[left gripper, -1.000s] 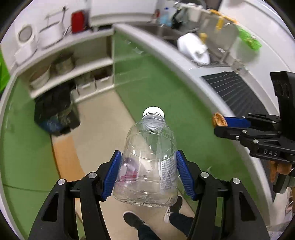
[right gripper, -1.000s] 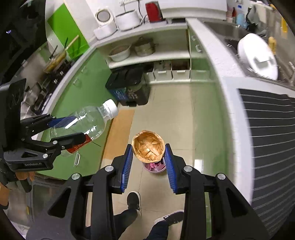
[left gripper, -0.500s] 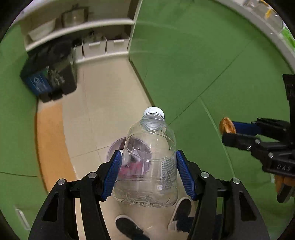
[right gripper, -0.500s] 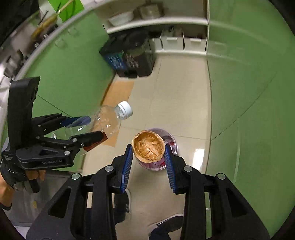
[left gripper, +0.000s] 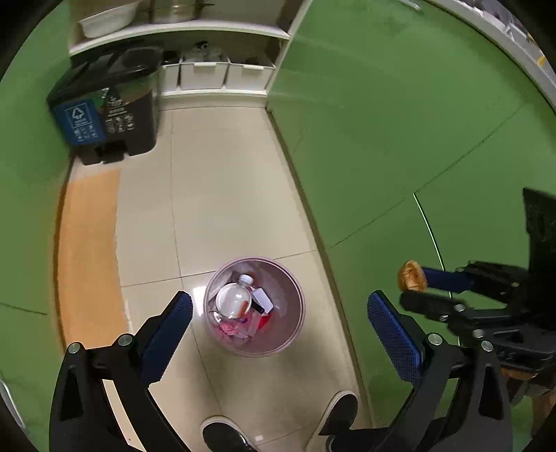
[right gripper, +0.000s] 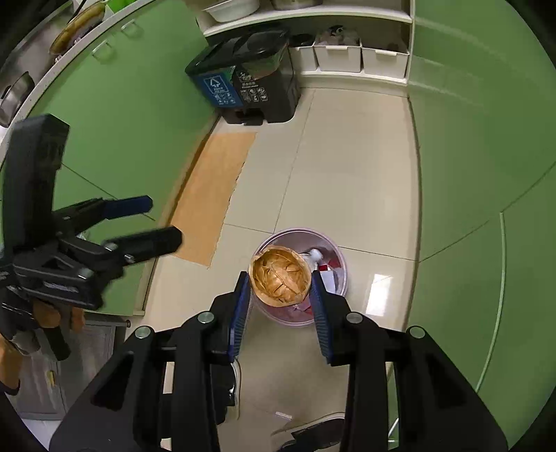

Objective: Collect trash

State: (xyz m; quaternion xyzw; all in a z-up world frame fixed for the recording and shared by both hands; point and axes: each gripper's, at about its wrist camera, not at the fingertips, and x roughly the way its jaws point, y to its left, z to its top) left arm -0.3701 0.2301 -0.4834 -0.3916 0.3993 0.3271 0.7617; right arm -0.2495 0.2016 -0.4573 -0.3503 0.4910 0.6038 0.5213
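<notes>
— Nearest, then? Held what?
— Left gripper point(left gripper: 279, 325): spread wide, gripped nothing; blue pads point(left gripper: 394, 339) ribbed, black frame with silver bolts. Right gripper point(right gripper: 280, 293): closed on a crumpled brown paper cup point(right gripper: 280, 275), creased and glossy inside, mouth turned to the lens.
— And just below the tongs?
— Hung over a round pale-pink waste bin point(left gripper: 299, 323) on the floor. Lay inside, cap up and leaning toward the far-left wall: a clear plastic bottle point(left gripper: 233, 301) with a white cap, among pink and red wrappers point(left gripper: 239, 328) and a small white carton point(left gripper: 263, 299). From the right wrist, covered most of the bin's opening: the cup itself.
— Anything readable?
— Faint lettering on the right gripper's body in the left view, too blurred to read. Farther off, stood against the green cabinets: a black twin pedal bin point(left gripper: 111, 114), with a blue label and white recycling triangle on its left half; smaller print under it illegible.
— Around and beyond?
— Glossy cream floor tiles point(left gripper: 222, 194), an orange-brown mat point(left gripper: 87, 253) along the left. Dark shoes point(left gripper: 226, 436) at the bottom edge. Furthest: white storage boxes point(left gripper: 203, 73) under an open white shelf point(left gripper: 180, 29).
</notes>
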